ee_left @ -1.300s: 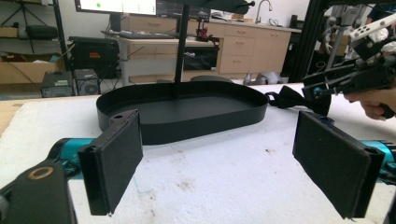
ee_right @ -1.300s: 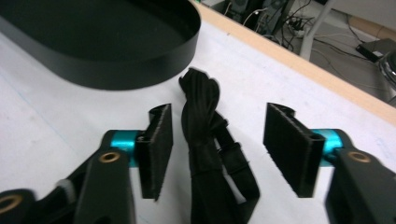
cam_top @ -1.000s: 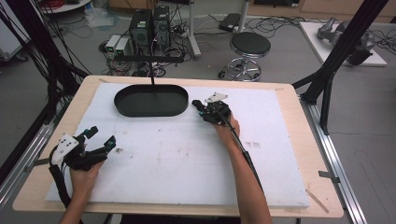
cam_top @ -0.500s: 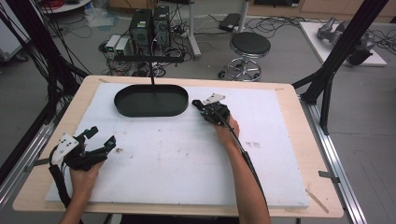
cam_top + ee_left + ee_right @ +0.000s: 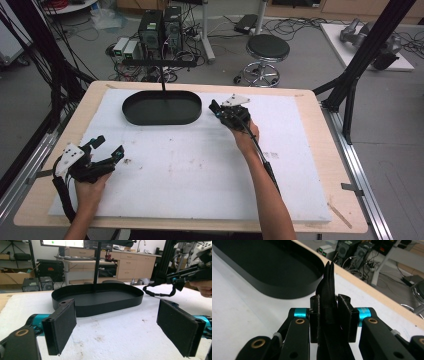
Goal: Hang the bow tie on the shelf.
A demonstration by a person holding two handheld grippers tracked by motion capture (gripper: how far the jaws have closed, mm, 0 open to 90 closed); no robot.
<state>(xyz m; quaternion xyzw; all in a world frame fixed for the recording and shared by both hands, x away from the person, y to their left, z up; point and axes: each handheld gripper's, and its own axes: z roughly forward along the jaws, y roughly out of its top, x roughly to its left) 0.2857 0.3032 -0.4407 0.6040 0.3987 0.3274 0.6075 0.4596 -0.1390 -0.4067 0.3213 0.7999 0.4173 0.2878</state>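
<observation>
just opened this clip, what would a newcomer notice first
The black oval tray at the far side of the white mat, with a black post rising from it. Just right of it the right gripper has its jaws shut on a thin black thing; the left gripper rests open near the front-left.

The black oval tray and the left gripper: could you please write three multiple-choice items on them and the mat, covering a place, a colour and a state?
1. Where does the black oval tray stand?
A. at the mat's near edge
B. at the mat's far side
C. on the floor

2. What colour is the mat?
A. white
B. green
C. red

3. How do the left gripper jaws stand?
A. shut on the tray
B. shut on a cloth
C. wide open, nothing between them

Answers:
1 B, the high view shows it far from the person.
2 A, its surface is white.
3 C, the left gripper view shows bare mat between the pads.
</observation>
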